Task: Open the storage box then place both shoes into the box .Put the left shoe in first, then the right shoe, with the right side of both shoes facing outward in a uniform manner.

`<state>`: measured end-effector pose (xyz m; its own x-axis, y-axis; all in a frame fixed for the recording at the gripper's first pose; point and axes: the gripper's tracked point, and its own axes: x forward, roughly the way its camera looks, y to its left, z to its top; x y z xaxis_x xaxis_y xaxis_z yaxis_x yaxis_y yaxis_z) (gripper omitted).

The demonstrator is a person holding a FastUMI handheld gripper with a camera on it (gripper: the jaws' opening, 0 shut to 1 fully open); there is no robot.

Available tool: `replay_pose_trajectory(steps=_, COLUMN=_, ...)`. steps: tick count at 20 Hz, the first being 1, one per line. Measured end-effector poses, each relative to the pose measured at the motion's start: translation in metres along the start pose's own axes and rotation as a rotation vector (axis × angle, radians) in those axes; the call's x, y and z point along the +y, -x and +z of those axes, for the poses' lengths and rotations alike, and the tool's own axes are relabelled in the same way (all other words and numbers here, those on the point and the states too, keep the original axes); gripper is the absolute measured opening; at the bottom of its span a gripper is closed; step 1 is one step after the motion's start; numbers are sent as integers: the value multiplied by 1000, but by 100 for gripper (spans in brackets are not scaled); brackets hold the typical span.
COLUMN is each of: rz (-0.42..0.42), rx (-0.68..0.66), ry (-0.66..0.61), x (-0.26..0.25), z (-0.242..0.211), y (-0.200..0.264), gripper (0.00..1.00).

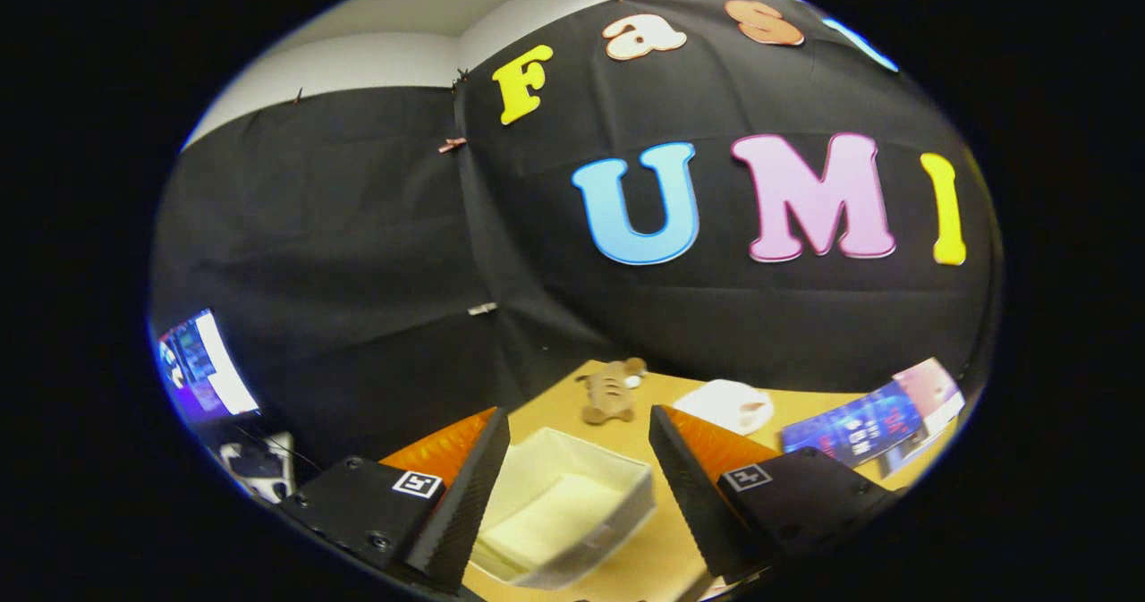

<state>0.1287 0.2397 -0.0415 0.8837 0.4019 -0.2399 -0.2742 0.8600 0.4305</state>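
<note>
A cream fabric storage box (564,512) sits on the wooden table (662,548), seen between my two fingers from above. Its top stands uncovered and I see only its pale floor inside. My gripper (580,477) hovers high over the box, tilted, with its fingers wide apart and nothing between them. A white shoe (726,405) lies on the table beyond the right finger, near the black cloth wall.
A brown plush toy (610,392) lies beyond the box by the wall. Some books or magazines (863,425) lie at the far right of the table. A lit screen (201,365) stands off to the left, past the table edge.
</note>
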Motion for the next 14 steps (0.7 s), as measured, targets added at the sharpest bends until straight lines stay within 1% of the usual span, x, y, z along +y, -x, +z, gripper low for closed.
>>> replay_pose_trajectory(steps=4, rz=-98, rx=85, ry=40, x=-63, z=-44, y=39, gripper=98)
replay_pose_trajectory(steps=8, rz=-177, rx=193, ry=115, x=-111, z=-108, y=74, gripper=98)
replay_pose_trajectory(steps=10, rz=-201, rx=255, ry=127, x=-127, z=-142, y=88, gripper=98)
replay_pose_trajectory(steps=12, rz=-219, rx=319, ry=123, x=-139, z=-173, y=91, gripper=98)
replay_pose_trajectory(steps=14, rz=-225, rx=380, ry=115, x=-146, z=-203, y=94, gripper=96)
